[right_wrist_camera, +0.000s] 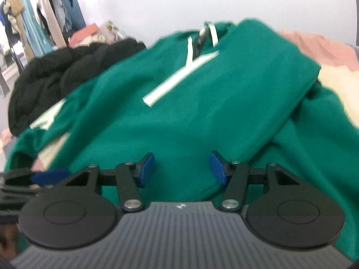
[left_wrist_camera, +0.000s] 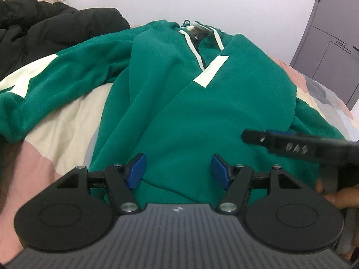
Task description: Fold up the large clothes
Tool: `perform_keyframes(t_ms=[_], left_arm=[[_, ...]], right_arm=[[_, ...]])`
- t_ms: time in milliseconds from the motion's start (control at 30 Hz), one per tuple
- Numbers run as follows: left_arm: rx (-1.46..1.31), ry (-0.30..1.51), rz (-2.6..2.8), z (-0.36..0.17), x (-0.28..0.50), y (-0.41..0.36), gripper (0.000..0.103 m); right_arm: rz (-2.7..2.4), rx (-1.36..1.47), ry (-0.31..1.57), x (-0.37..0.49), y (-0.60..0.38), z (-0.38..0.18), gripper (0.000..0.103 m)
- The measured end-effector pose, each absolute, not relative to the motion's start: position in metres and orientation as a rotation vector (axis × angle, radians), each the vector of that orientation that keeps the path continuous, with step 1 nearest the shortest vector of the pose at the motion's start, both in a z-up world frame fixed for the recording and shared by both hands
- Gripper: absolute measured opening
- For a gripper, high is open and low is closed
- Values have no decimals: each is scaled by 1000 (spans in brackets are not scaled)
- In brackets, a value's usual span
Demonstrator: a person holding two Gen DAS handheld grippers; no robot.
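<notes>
A large green hoodie (left_wrist_camera: 202, 103) with white stripes and white drawstrings lies spread on the bed, its hood end toward the wall and one side folded over the front. One sleeve (left_wrist_camera: 44, 85) stretches out to the left. My left gripper (left_wrist_camera: 178, 159) hangs open over the near hem, green fabric showing between its blue pads (left_wrist_camera: 136, 170), which stand apart from it. The right gripper's finger (left_wrist_camera: 269, 139) reaches in from the right. In the right wrist view my right gripper (right_wrist_camera: 181, 157) is open over the same hoodie (right_wrist_camera: 202, 100), near the folded edge.
A black puffer jacket (left_wrist_camera: 56, 27) is heaped at the bed's far left, touching the green sleeve. The quilt (left_wrist_camera: 56, 130) is pink and cream. A grey wardrobe door (left_wrist_camera: 332, 44) stands on the right. Hanging clothes (right_wrist_camera: 33, 11) fill the far left corner.
</notes>
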State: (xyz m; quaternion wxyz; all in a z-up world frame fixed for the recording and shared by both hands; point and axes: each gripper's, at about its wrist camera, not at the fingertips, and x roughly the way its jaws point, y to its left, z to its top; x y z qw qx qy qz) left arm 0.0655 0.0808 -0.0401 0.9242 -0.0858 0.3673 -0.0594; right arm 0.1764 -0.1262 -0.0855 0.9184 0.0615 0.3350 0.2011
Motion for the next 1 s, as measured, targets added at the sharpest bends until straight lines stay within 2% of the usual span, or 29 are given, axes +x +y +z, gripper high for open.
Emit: perform_keyframes(t_ms=[267,533,667,900,1000], left_arm=[[-224,658,-43,-24,52,91,70],[-378,537,175,2,32,136,72],[-553,506,286,-2,29,172,77],[-938,563,366,-39,33,223,77],[-1108,529,340,-59,31,237,77]], right_arm=[[414,130,697,169,-133,-85,56],[419,135,696,155,-140,-81,56],[420,142,698,152,-144,-79,56],[393,239,738,153,-154,-81,56],[375,265,757,154,-157,-83,57]])
